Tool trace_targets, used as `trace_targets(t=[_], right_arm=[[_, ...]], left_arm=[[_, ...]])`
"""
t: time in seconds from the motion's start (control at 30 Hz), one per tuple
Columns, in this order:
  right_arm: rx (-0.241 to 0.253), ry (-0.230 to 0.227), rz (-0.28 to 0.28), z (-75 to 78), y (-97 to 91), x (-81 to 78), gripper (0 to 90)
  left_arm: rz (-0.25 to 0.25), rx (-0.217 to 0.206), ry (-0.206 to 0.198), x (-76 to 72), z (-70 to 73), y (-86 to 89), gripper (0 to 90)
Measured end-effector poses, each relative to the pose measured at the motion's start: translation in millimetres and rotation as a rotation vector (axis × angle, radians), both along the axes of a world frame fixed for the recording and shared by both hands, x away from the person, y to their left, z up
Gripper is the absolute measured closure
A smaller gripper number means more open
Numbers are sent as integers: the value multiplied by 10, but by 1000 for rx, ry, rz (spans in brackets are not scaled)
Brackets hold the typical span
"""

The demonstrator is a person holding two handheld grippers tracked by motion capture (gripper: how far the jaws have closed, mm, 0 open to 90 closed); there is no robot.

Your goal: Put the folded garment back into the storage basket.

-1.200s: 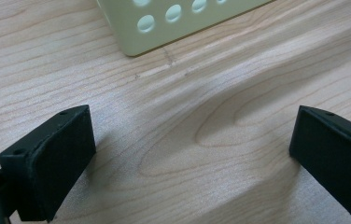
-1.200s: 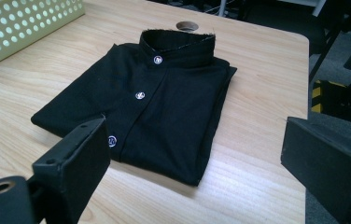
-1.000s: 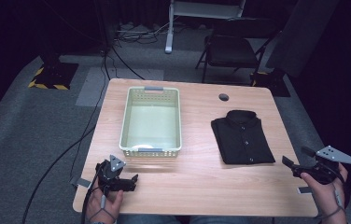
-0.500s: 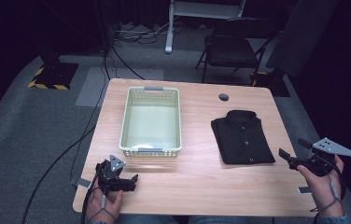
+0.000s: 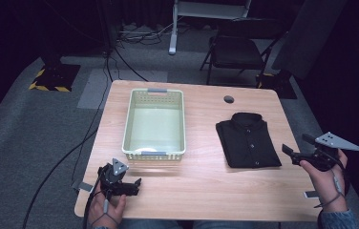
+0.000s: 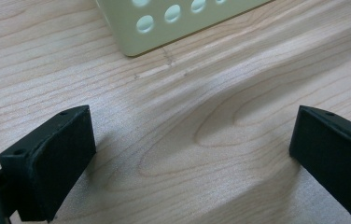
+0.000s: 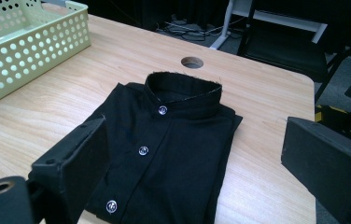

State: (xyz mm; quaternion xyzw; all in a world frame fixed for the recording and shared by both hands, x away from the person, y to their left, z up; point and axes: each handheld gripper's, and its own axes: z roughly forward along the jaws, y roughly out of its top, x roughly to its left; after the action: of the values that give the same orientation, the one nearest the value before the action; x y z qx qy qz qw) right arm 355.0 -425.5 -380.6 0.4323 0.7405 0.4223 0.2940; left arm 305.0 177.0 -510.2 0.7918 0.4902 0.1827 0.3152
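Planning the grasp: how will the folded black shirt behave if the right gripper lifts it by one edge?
The shirt is soft cloth in several folded layers, so it would probably droop and start to unfold. It looks light for its size. Pushed across the smooth wooden table, it would likely bunch rather than slide whole. The right gripper is open beside it.

From my station the high view reads softly: the table (image 5: 201, 181) is evenly lit from above while the floor around it sinks into dark. Both gripper views are sharper, with soft shadows under the black jaws and no glare
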Motion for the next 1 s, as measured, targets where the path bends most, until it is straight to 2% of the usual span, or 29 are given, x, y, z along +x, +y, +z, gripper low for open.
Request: trace_targets(t=[0.23, 0.47, 1.0], right_arm=[[13, 0, -4, 32, 53, 86, 74], [-2, 4, 1, 24, 139, 188, 72], [1, 11, 3, 7, 306, 417, 68]], left_arm=[[0, 0, 1, -1, 0, -1, 4], [0, 0, 1, -1, 1, -1, 3], [-2, 0, -2, 1, 0, -2, 4]])
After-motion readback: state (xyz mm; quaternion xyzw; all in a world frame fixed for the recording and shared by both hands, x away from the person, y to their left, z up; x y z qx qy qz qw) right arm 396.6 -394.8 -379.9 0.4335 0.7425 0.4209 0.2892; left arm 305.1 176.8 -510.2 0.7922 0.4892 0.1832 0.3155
